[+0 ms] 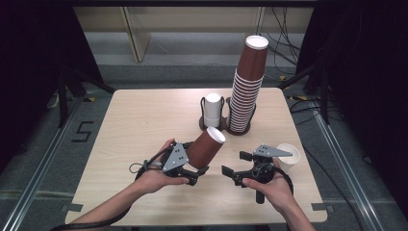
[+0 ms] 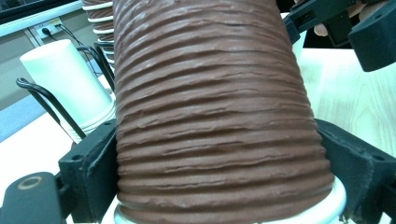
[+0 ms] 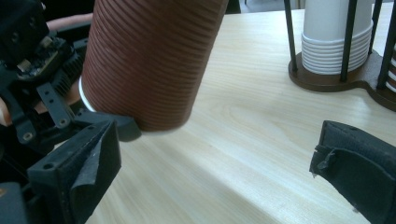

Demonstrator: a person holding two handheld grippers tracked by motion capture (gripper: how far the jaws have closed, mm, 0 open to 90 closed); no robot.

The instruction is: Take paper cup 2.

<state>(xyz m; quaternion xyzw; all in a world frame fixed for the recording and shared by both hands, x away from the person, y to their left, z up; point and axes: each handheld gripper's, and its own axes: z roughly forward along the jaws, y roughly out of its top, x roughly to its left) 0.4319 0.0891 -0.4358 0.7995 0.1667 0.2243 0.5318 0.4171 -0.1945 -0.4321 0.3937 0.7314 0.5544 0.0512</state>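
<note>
Left gripper [image 1: 198, 174] clamping ribbed brown paper cup [image 1: 206, 147] near its rim, cup tilting toward 1 o'clock above light wooden table [image 1: 144, 120], right gripper [image 1: 234, 163] sitting at cup's 3 o'clock, jaws gaping, holding nothing.

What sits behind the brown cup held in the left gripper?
Behind the brown cup stands a wire rack with a short stack of white cups and a tall stack of brown cups. The rack's base is partly covered by the cup.
</note>
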